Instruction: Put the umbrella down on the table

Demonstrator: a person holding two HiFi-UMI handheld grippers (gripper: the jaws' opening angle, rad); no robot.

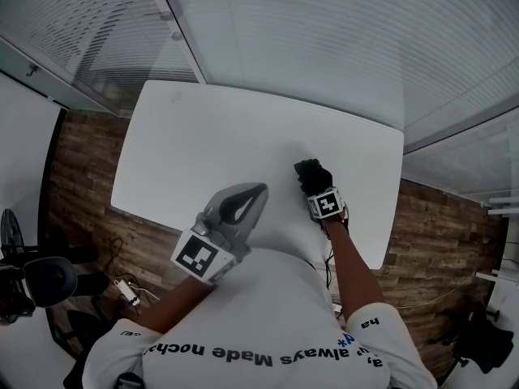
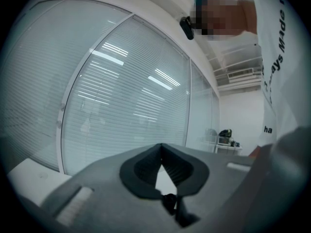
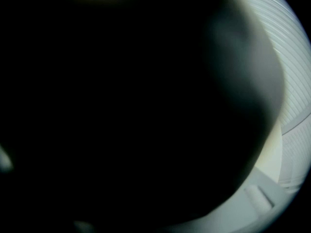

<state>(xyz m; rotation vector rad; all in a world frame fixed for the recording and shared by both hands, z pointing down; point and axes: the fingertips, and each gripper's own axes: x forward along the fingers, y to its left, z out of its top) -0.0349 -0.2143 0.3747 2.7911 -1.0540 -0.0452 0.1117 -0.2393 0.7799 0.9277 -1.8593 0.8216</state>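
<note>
The job does not look done yet. The left part of the white table point(image 1: 203, 136) is bare, and no umbrella lies flat anywhere on its top.

The left gripper point(image 1: 258, 191) is over the near edge of the table, about in the middle. It is pulled in close to the person's body and points out across the table, a bit to the right. Its jaws are pressed together at the tips with nothing in them, so it is not helping to hold anything.

The right gripper point(image 1: 320, 191) is over the right half of the table, closer to the near right corner. The arm is stretched out and points away from the body. A black lump point(image 1: 311, 173) sits right at its front, and I think this is the umbrella. The same dark thing fills almost all of the right gripper view, so I cannot tell how those jaws stand, or if the lump is touching the table top. What is left, I think, is to lay it down and let go.
</note>
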